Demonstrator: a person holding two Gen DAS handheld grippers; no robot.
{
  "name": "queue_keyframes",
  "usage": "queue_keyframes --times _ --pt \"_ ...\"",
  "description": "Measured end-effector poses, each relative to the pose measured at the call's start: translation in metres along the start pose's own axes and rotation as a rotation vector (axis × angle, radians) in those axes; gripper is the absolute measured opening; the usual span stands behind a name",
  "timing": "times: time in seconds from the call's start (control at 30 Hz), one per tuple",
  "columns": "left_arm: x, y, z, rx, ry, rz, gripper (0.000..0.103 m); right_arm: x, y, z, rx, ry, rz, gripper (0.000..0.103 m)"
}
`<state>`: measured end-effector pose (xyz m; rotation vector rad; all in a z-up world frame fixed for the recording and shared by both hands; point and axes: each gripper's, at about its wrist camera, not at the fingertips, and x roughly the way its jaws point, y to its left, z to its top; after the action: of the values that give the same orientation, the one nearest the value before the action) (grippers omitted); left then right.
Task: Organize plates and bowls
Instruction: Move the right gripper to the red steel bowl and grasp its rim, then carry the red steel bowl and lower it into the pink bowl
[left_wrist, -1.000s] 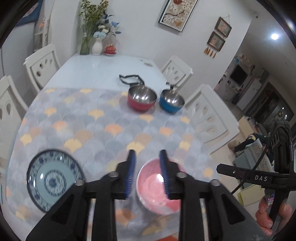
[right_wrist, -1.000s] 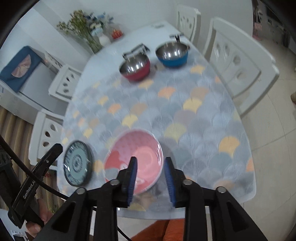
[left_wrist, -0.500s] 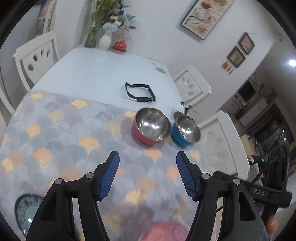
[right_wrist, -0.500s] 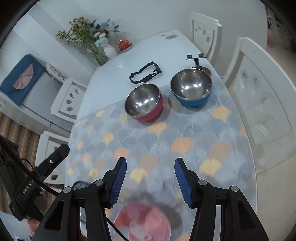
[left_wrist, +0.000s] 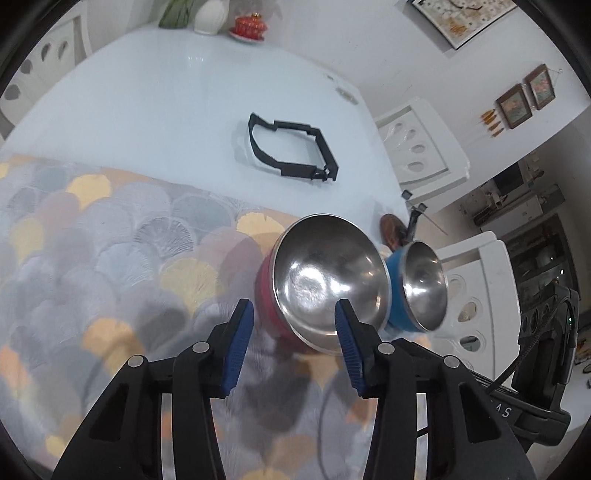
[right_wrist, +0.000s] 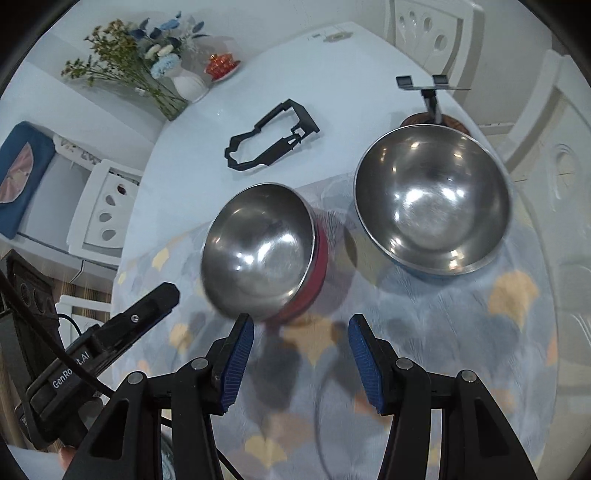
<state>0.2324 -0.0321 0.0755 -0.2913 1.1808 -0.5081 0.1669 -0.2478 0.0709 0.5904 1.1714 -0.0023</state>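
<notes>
The left tool (left_wrist: 291, 314) has its blue pads apart, closing lately, nothing between them; one pad (left_wrist: 345, 332) overlaps the near rim of the red-walled steel-lined bowl (left_wrist: 325, 280), though contact is hard to judge. The right tool (right_wrist: 301, 332) is likewise apart and empty, having widened a moment ago, poised over the scallop-patterned cloth (right_wrist: 443, 314) between both bowls. The blue-walled steel-lined bowl (right_wrist: 432, 199) stands just beside the red one on the white desk (left_wrist: 155, 110), near a black plastic frame (left_wrist: 291, 147).
</notes>
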Motion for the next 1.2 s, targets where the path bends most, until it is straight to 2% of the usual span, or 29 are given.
queue_keyframes --times 0.07,0.23,0.3,0.4,0.53,0.7,0.9,1.2 --pt "0.011 0.002 0.003 -0.002 0.012 0.006 0.041 0.012 -0.002 0.005 -0.007 0.012 0.003 0.052" --pt "0.034 0.006 0.006 -0.007 0.047 0.020 0.031 0.037 -0.005 0.013 -0.025 0.042 0.004 0.052" --pt "0.040 0.009 0.006 0.000 0.054 0.026 0.023 0.043 -0.007 0.015 -0.022 0.048 0.005 0.048" --pt "0.049 0.012 0.007 0.003 0.066 0.030 0.018 0.052 -0.007 0.018 -0.027 0.061 0.003 0.042" --pt "0.054 0.015 0.008 -0.006 0.070 0.021 0.018 0.056 -0.003 0.018 -0.064 0.068 -0.006 0.034" --pt "0.056 0.012 0.007 0.016 0.071 0.037 0.018 0.055 0.004 0.016 -0.111 0.059 -0.038 0.034" --pt "0.042 0.005 0.001 0.034 0.051 0.041 0.018 0.037 0.019 0.010 -0.194 0.023 -0.082 0.034" --pt "-0.013 -0.010 -0.011 0.057 -0.029 0.005 0.018 -0.014 0.046 -0.004 -0.254 -0.030 -0.081 0.034"
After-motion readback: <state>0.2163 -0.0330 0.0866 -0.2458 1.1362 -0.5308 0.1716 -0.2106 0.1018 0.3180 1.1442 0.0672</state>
